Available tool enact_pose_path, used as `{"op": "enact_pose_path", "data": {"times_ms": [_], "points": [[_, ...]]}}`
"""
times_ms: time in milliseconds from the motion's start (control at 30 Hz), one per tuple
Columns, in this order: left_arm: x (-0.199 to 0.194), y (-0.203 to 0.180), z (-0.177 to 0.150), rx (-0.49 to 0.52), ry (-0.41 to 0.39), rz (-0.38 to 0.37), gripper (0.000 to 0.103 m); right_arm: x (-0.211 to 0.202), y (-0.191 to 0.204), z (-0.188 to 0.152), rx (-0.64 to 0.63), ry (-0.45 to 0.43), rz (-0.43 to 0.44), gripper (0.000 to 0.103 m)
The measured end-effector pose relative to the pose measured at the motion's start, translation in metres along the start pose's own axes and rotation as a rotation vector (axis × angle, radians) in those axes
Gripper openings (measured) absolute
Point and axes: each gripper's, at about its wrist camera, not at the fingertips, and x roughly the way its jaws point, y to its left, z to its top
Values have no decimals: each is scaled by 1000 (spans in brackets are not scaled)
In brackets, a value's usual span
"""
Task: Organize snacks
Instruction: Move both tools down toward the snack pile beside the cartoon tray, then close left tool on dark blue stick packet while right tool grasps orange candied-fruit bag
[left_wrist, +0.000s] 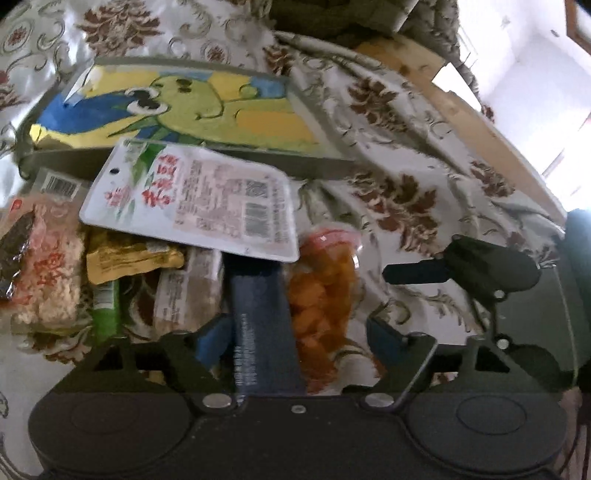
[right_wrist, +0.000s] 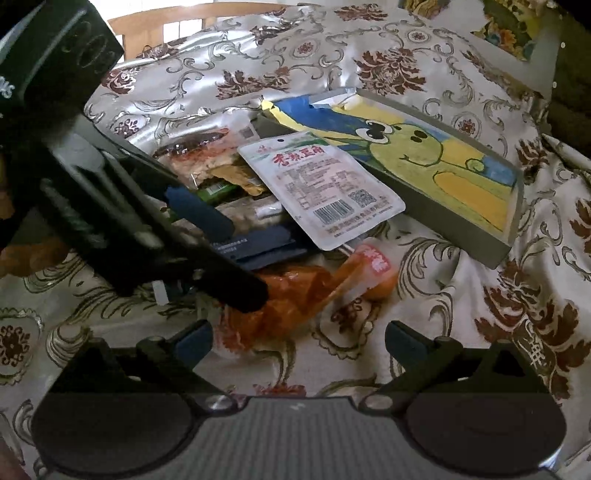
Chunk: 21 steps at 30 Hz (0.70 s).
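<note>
- left gripper (left_wrist: 295, 336): jaws spread wide, nothing clamped; dark blue packet (left_wrist: 264, 332) and orange snack bag (left_wrist: 321, 302) lie between the fingers, lower centre of left view.
- right gripper (right_wrist: 299, 341): jaws released, empty, low over the tablecloth (right_wrist: 424, 369); orange bag just ahead of its left finger.
- white pouch (right_wrist: 325, 192) with red lettering tops the snack pile, mid-frame, upper edge leaning on the tray.
- tray (right_wrist: 491, 251) with cartoon lining sits upper right in right view, no snacks visible inside.
- Rest of pile: left of left view, partly blurred.

Brown-flowered cream tablecloth (right_wrist: 424, 295), orange snack bag (left_wrist: 321, 295), white pouch (right_wrist: 325, 192)
</note>
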Motion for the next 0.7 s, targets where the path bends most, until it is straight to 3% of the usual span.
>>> {"op": "enact_pose_path", "data": {"times_ms": [300,367,500,600,700], "points": [[7,12,6,-54,22,-6,71,8,5,7,71,-27,38,90],[9,19,8,-103,25,-22,65,12,9,7,65,-15,35,87],[15,30,10,-165,28,-21,42,23,13,6,88,10,31,80],[16,40,10,-233,21,-50,41,25,13,6,119,2,31,70],[18,37,11,-218,19,-42,41,26,10,7,149,-7,38,67]]}}
